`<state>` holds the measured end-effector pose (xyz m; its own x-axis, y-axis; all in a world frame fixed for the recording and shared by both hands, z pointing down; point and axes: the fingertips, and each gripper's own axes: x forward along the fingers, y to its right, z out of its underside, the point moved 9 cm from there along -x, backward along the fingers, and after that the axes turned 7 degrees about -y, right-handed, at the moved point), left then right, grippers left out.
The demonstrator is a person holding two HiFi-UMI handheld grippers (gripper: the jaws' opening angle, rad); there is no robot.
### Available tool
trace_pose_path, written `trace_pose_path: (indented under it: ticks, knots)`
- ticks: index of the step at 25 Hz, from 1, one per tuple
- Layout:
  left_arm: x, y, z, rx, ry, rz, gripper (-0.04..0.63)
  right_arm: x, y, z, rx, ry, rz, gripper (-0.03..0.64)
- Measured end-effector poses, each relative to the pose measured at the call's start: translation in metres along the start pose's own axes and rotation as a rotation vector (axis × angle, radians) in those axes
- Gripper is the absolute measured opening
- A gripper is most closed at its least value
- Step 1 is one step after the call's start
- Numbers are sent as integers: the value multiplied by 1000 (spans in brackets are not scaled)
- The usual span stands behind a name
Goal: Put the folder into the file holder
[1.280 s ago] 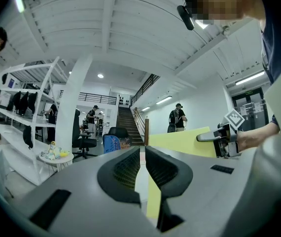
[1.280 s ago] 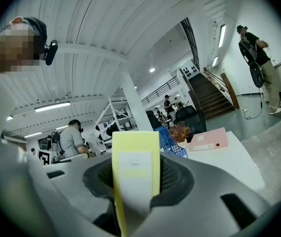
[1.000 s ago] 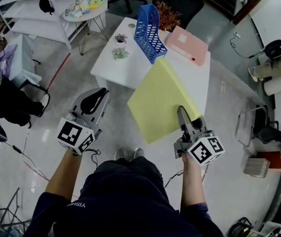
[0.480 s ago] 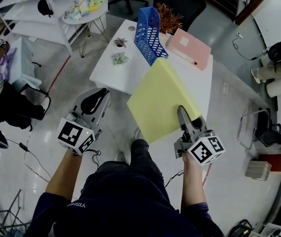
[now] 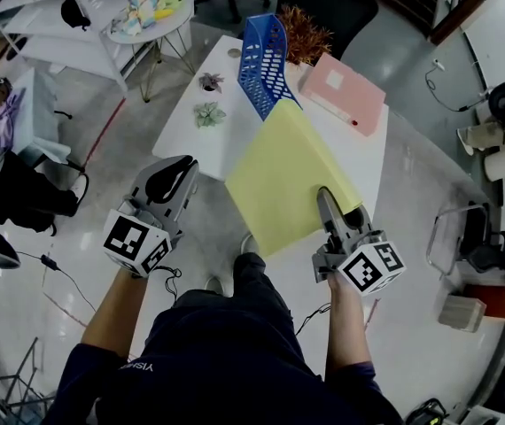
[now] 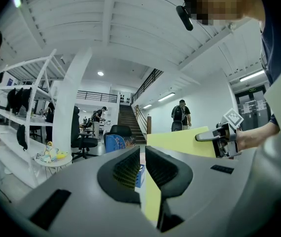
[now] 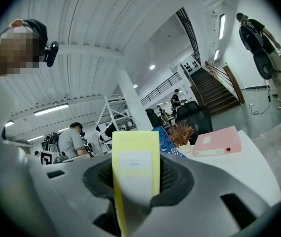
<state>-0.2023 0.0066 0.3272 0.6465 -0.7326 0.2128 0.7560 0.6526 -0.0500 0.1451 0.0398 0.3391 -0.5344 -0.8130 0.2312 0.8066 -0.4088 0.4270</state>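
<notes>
1. Out in front of the white counter (image 5: pixel 190 135), the person holds a gripper in each hand, with the floor below them.
2. The right gripper (image 5: pixel 324 200) is clamped on the near edge of the yellow folder (image 5: pixel 279 180). The right gripper view shows the pads of this gripper (image 7: pixel 135 177) pressed on both sides of the folder (image 7: pixel 133 157), whose spine with its pale label stands upright between them.
3. The folder is off every surface and tilted. In the head view its far corner lies against the lower end of the blue file holder (image 5: pixel 266 65); whether the two touch cannot be told. None of the folder is inside the holder.
4. The left gripper (image 5: pixel 177 171) is to the left of the folder and apart from it. In the left gripper view its jaws (image 6: pixel 142 154) are drawn together with only a thin slit between the pads, and nothing is pinched there. The folder (image 6: pixel 180 139) and the right gripper (image 6: pixel 219 137) show off to the right.
5. The file holder (image 7: pixel 166 139) is a blue mesh one standing on the counter. A pink folder (image 5: pixel 345 91) lies flat on the counter just to its right.
6. Two small potted plants (image 5: pixel 206 113) sit on the counter left of the holder, and a reddish dried plant (image 5: pixel 306 34) stands behind it.
</notes>
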Motion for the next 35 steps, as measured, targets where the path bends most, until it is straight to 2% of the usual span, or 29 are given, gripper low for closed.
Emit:
trace_pose_path:
  ticks: [16, 35]
  knots:
    - [88, -16, -14, -17, -29, -39, 57, 50, 74, -62, -12, 6, -53, 150]
    - [174, -25, -40, -12, -30, -120, 57, 100, 146, -154, -65, 72, -149, 150]
